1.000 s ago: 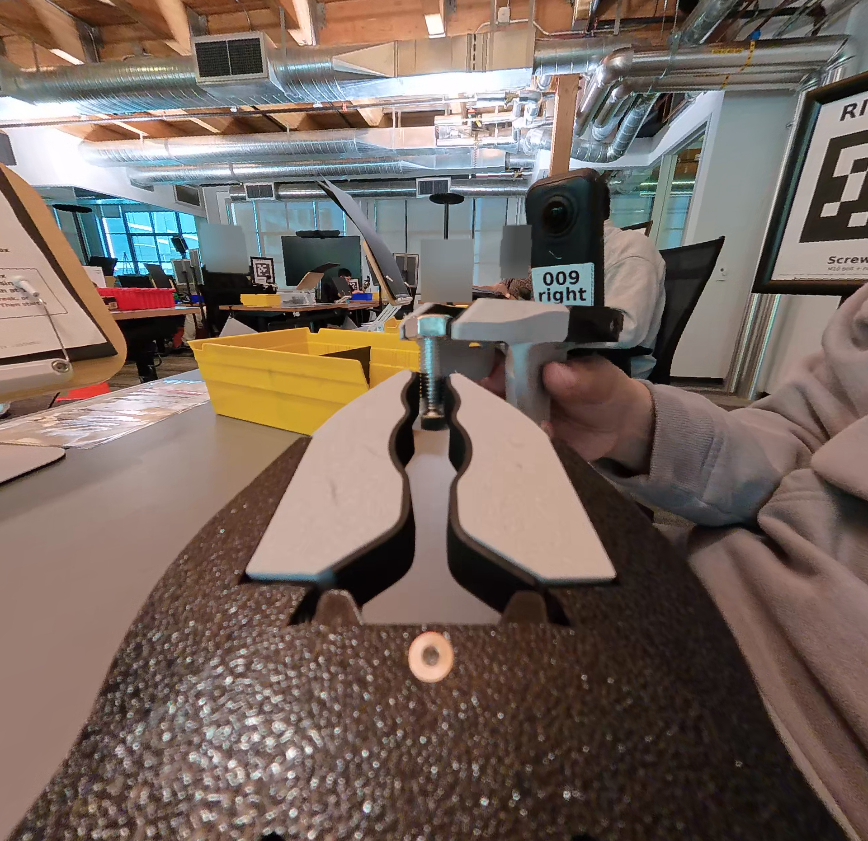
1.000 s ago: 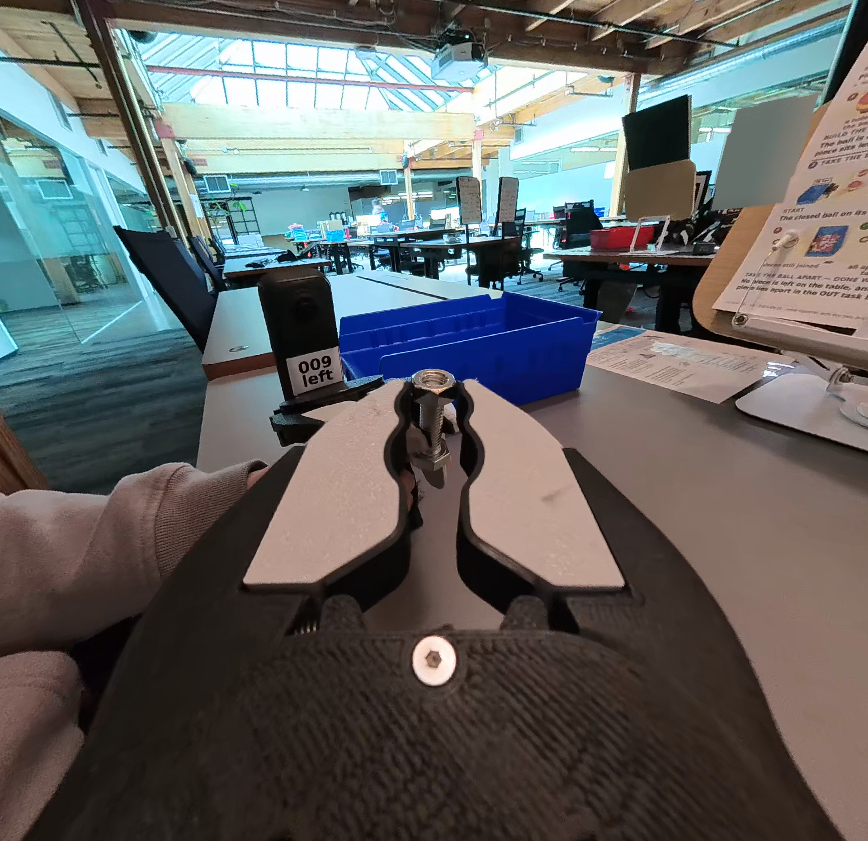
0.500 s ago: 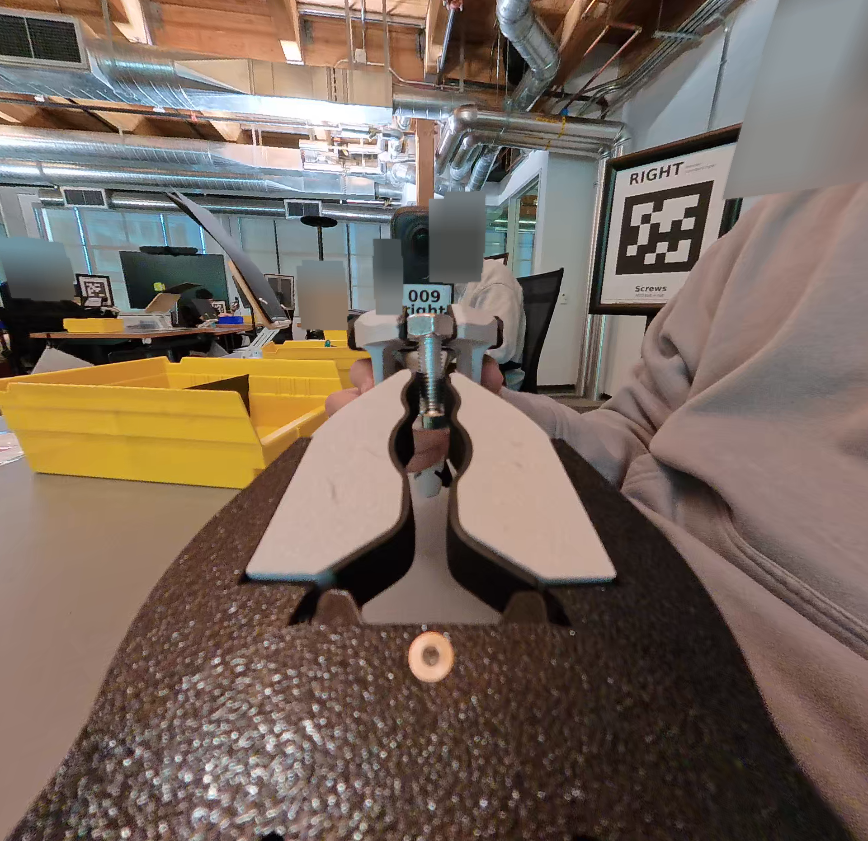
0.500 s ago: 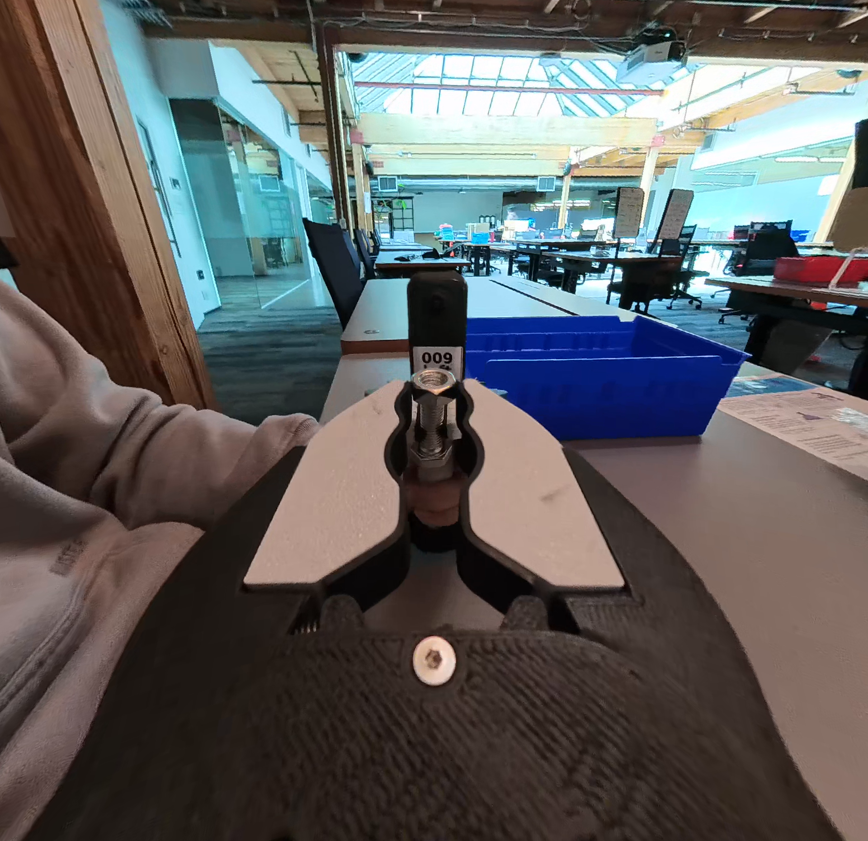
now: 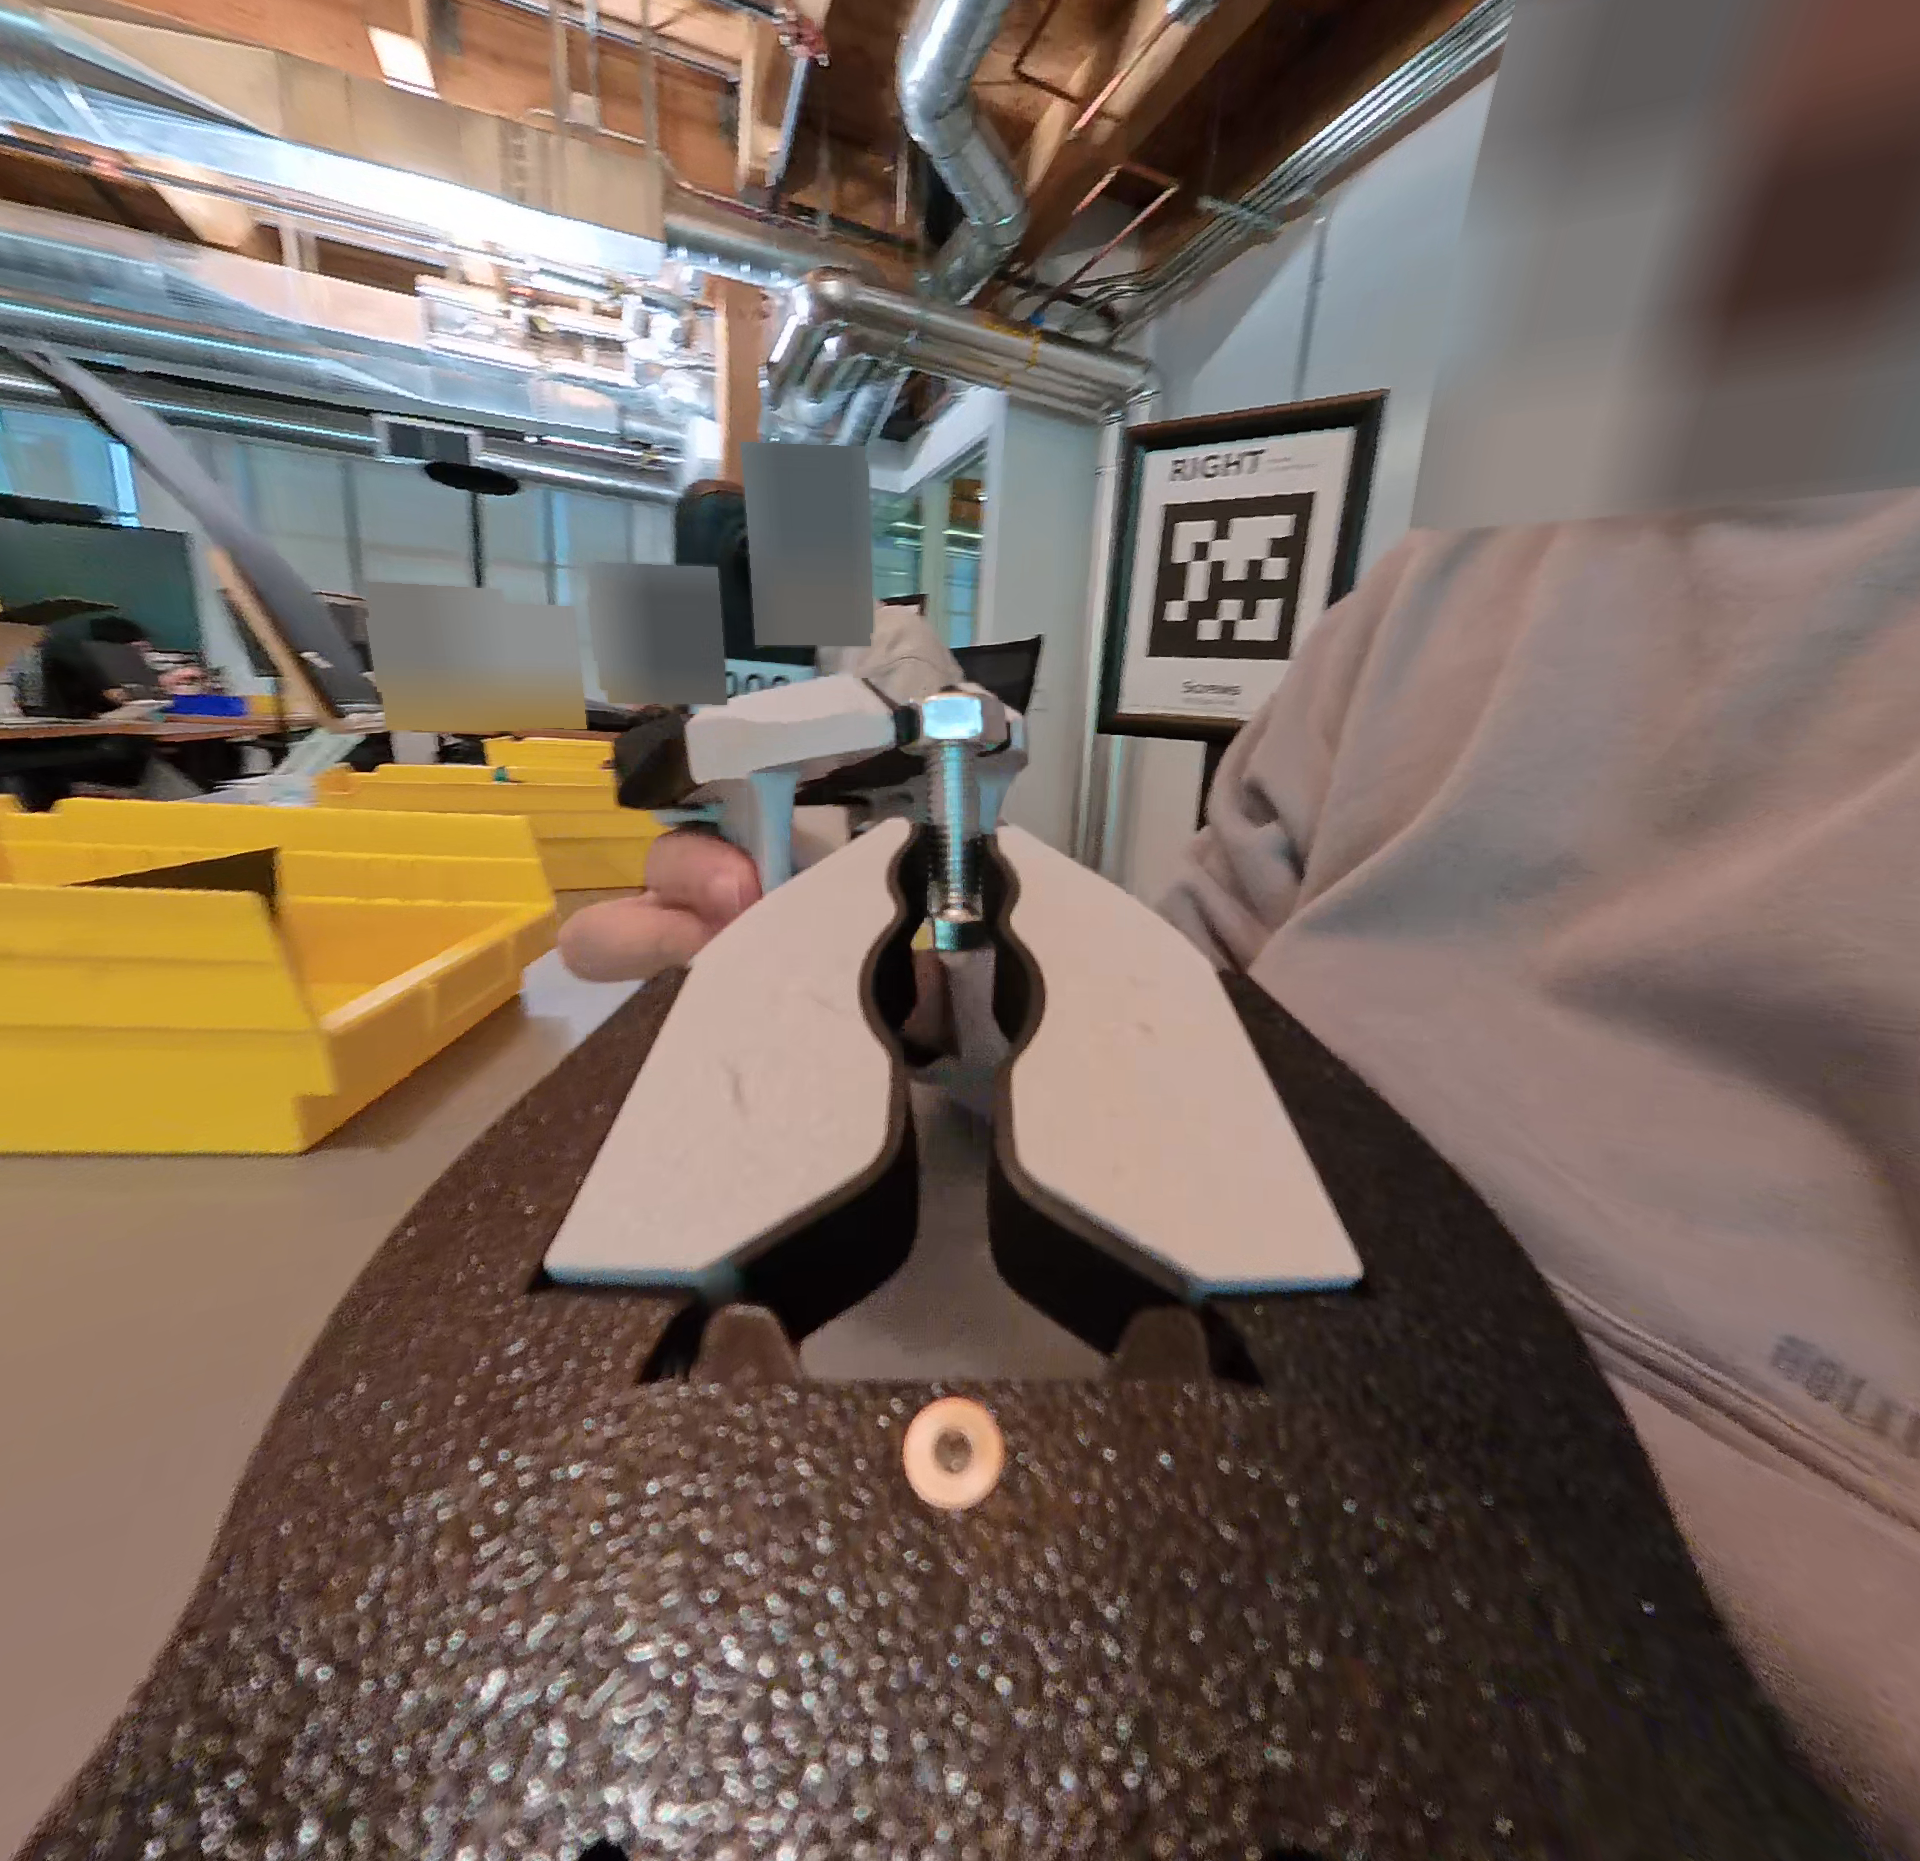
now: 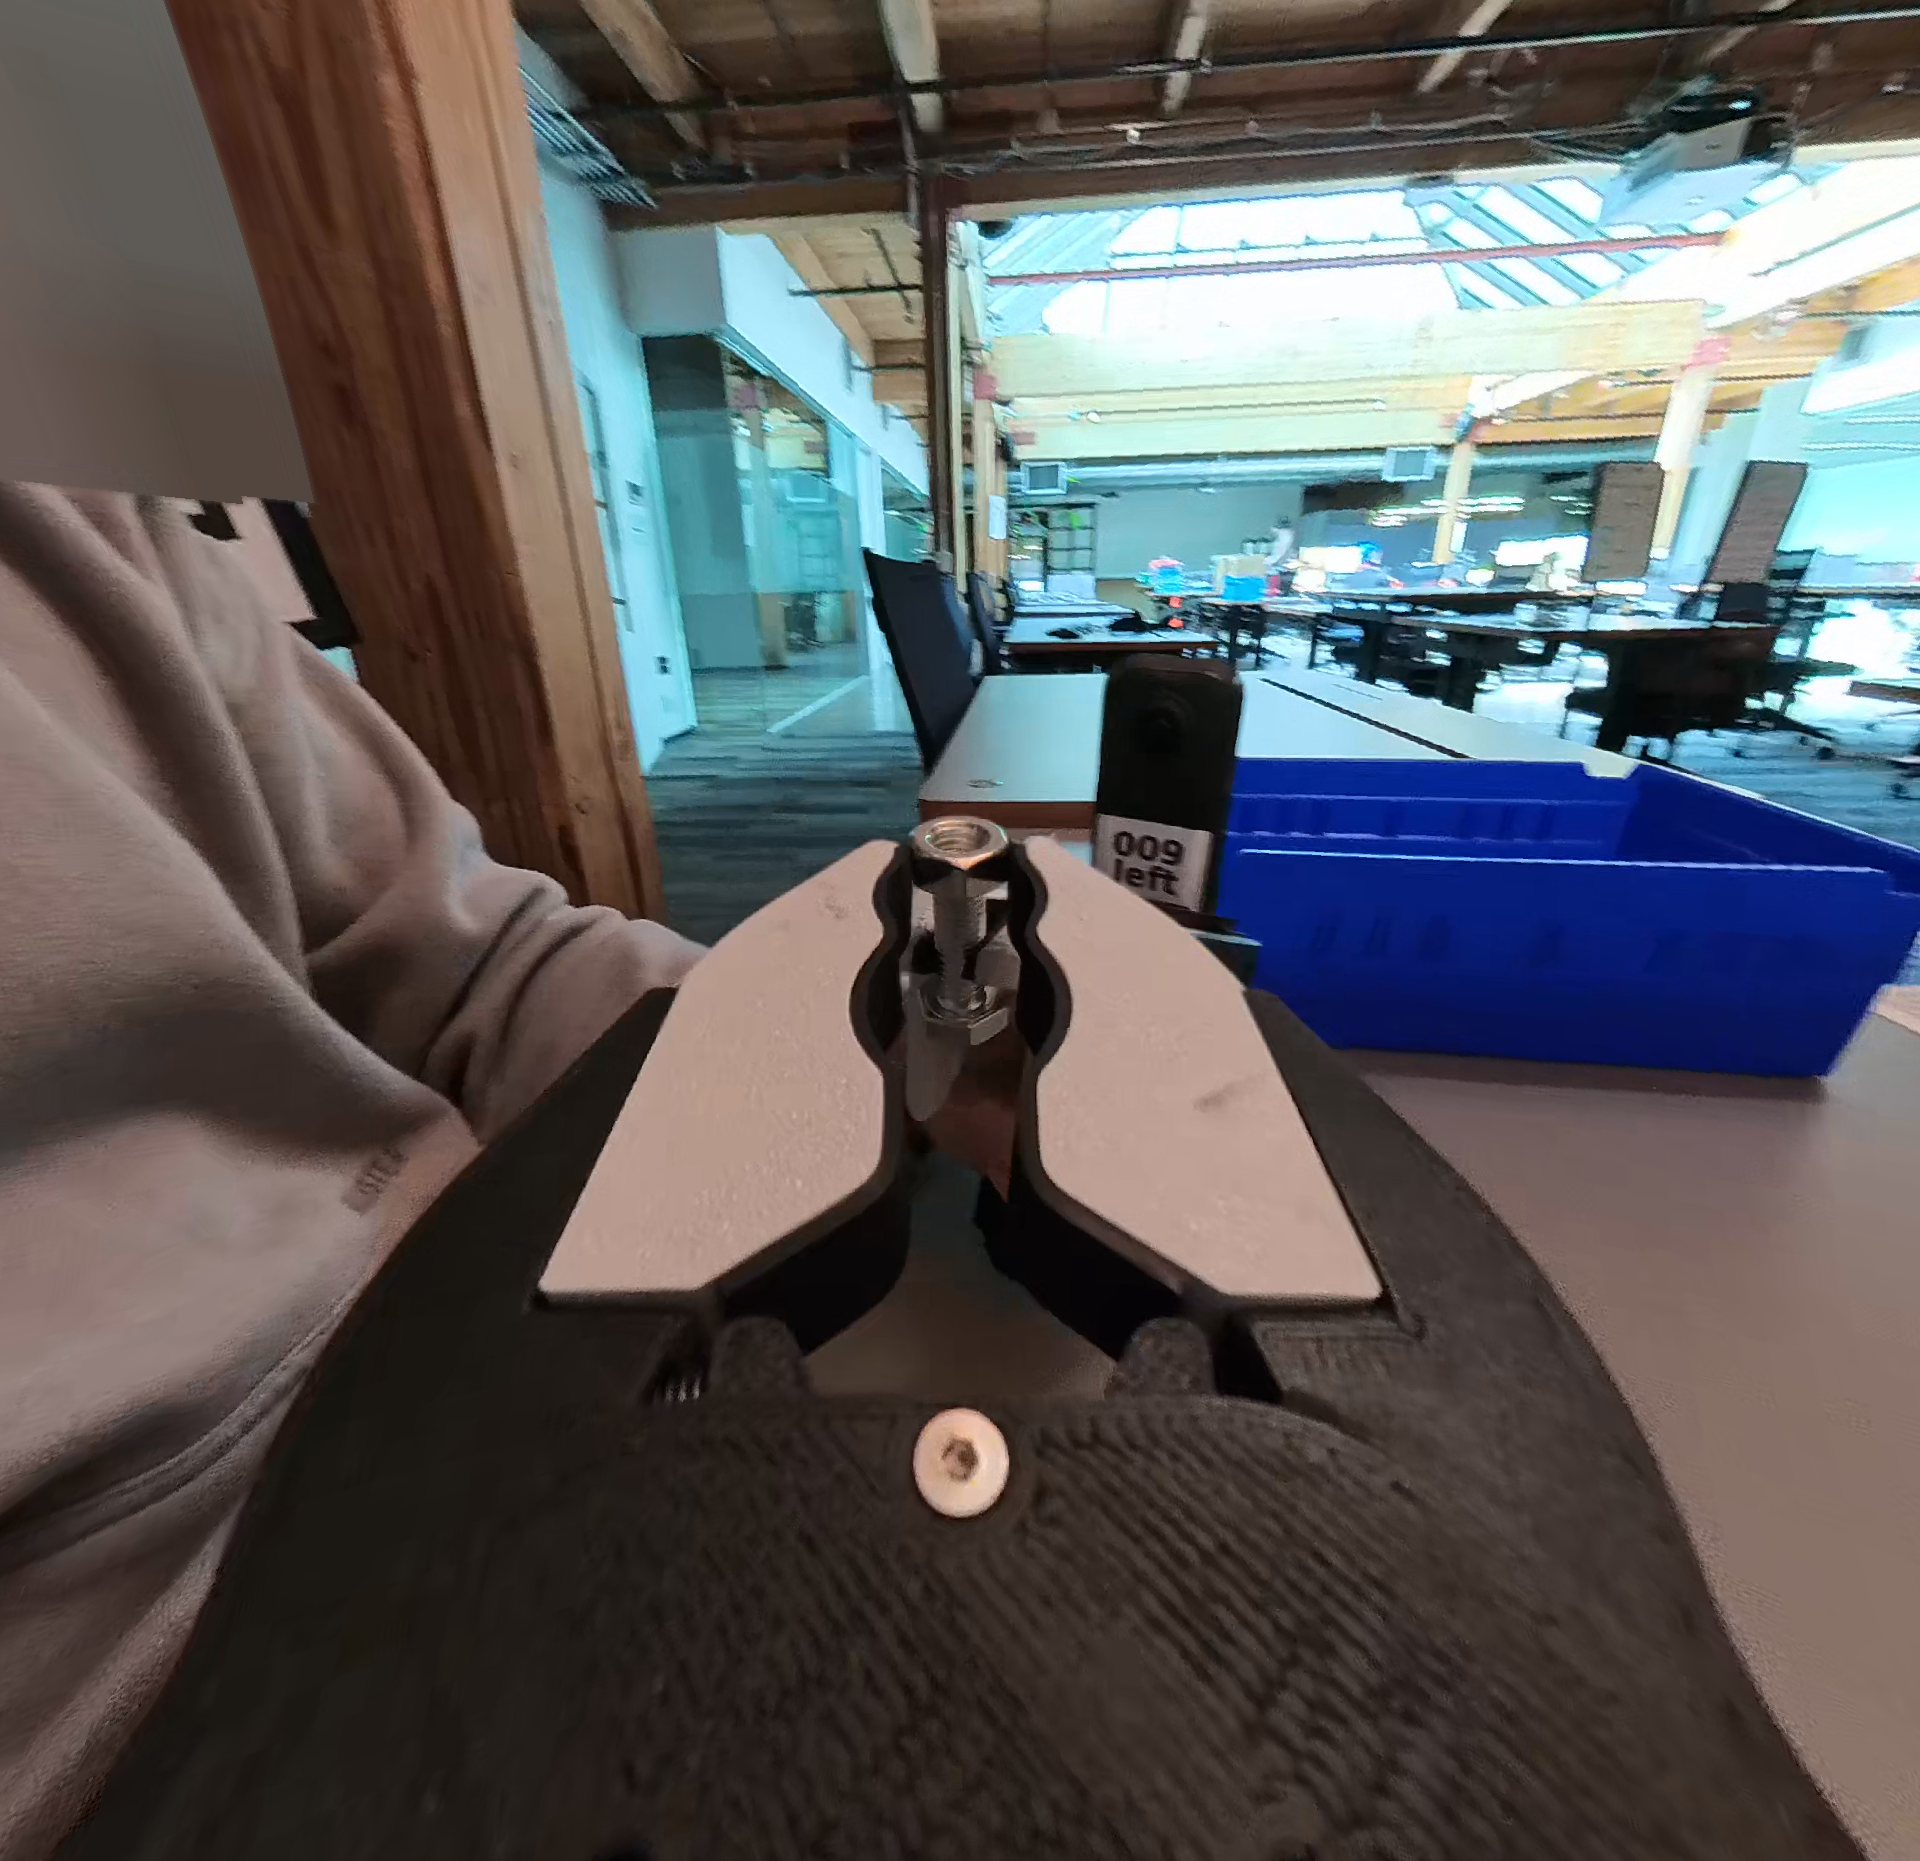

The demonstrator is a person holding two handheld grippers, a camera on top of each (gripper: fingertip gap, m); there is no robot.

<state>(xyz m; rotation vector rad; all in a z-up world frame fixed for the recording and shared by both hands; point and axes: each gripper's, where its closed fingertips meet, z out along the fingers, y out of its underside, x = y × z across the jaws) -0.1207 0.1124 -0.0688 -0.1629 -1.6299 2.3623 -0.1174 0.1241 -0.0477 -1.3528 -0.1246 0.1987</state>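
Upright, the bolt (image 5: 951, 824) has its shank clamped in the left gripper (image 5: 951, 876); the right gripper (image 6: 956, 876) clamps its top nut (image 6: 954, 853).

I count two grippers, my left gripper (image 5: 951, 866) and my right gripper (image 6: 954, 876). I see one shiny bolt (image 5: 948, 814) with two nuts, one nut (image 6: 951, 853) by its tip and one lower nut (image 6: 948, 1022). There are three yellow bins (image 5: 260, 980) and one blue bin (image 6: 1558, 928). One sign (image 5: 1236, 564) hangs on the wall.
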